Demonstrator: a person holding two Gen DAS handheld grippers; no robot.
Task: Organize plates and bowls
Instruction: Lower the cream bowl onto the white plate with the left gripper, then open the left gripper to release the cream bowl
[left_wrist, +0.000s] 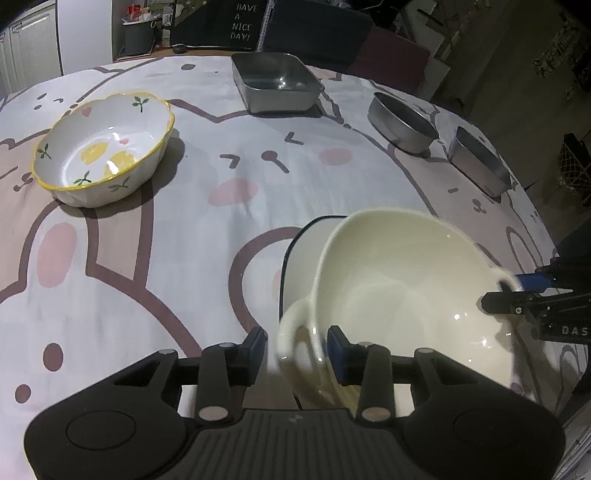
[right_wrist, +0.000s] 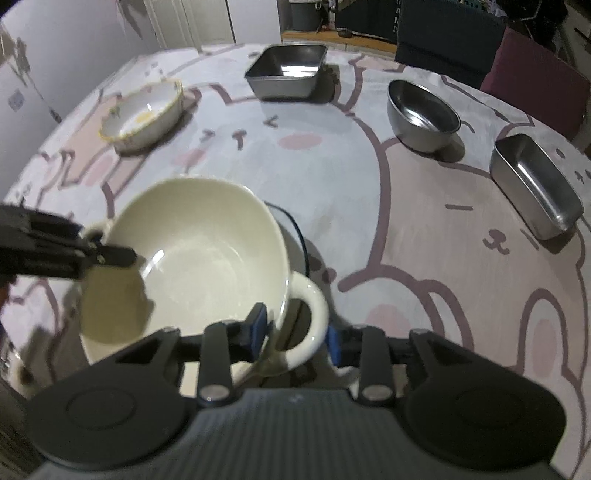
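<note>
On a rabbit-print tablecloth (left_wrist: 207, 236): glossy cream two-handled bowl (left_wrist: 399, 280), tilted above a dark-rimmed white plate (left_wrist: 300, 258). One loop handle between left gripper (left_wrist: 297, 349) fingers, the other between right gripper (right_wrist: 295, 334) fingers; full clamping unclear.

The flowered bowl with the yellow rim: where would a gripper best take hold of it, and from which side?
Judging by shape, the flowered bowl has no handles, unlike the cream bowl, so its scalloped rim is the grip: one finger inside, one outside. It sits upright and open with bare tablecloth in front, so approach the near rim from above.
</note>
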